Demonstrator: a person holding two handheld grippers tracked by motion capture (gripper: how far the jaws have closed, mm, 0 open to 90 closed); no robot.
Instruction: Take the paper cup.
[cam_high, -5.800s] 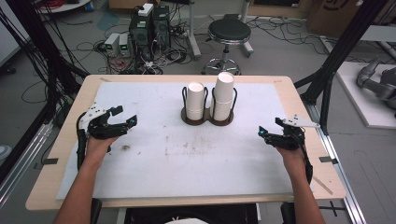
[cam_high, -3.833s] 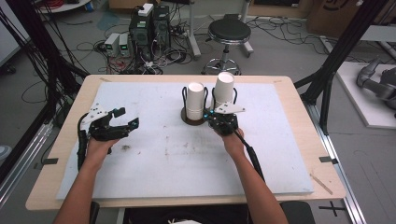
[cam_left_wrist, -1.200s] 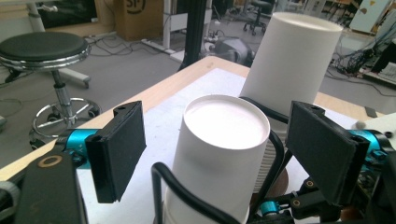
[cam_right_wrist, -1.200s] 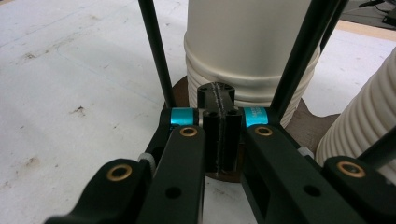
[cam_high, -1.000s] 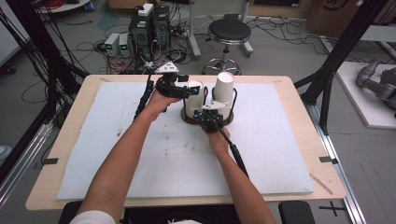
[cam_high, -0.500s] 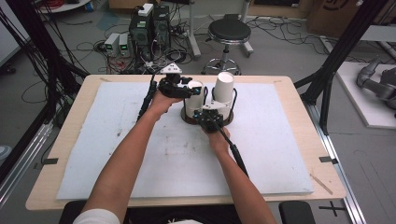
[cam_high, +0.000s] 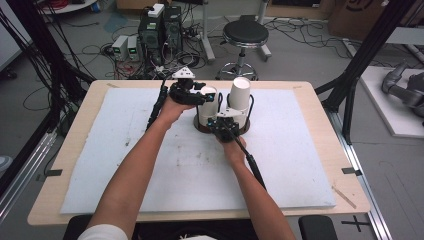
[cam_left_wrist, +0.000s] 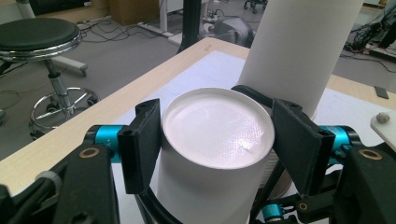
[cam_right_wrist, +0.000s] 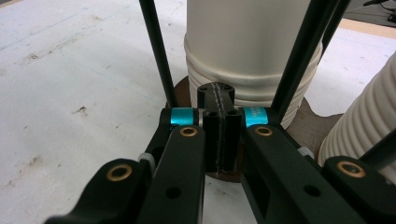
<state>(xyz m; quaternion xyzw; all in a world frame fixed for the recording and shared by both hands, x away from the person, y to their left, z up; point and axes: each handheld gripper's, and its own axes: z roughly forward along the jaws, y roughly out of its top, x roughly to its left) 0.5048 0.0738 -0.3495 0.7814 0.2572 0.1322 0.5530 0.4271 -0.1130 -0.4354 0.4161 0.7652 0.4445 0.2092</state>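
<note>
Cups (cam_left_wrist: 212, 140) stand stacked upside down in a wire holder (cam_high: 220, 127) on the counter (cam_high: 125, 150). Left tongs (cam_left_wrist: 217, 140) straddle the top cup, jaws apparently just touching. Right tongs (cam_right_wrist: 218, 116) are pressed together against the holder's base.

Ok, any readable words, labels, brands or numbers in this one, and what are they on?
None can be read.
The paper cup stacks in the wire cup holder are plain white.
The left gripper and right gripper carry no legible marking.
The floor electronics are too small and blurred.
</note>
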